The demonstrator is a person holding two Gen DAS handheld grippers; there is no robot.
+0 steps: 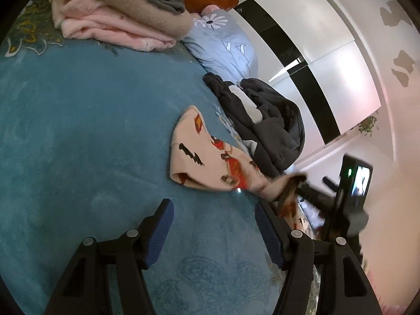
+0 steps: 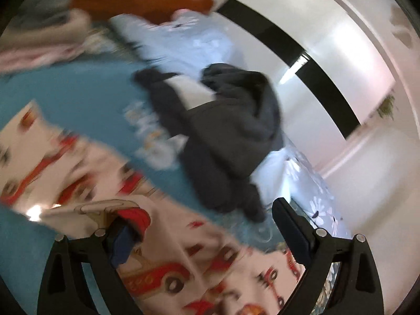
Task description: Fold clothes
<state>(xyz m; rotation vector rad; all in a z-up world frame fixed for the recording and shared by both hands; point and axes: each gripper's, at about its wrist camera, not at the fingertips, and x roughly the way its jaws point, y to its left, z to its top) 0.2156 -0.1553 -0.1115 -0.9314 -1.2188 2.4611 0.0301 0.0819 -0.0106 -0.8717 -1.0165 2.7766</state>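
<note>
Left claw [image 1: 214, 229] spread, empty; right claw [image 2: 203, 236] spread, blurred car-print garment [image 2: 168, 270] seemingly between.

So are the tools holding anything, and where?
The left tool is open over the blue blanket, holding nothing. The right tool is open too; the car-print cloth only drapes over one finger.

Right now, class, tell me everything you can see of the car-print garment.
The garment is soft, cream cloth printed with red cars and black marks. It lies crumpled on the teal bedspread, beside the dark hoodie. One end stretches toward the right claw, whose fingers stand apart with the cloth draped over one. The left claw is open, apart from it.
</note>
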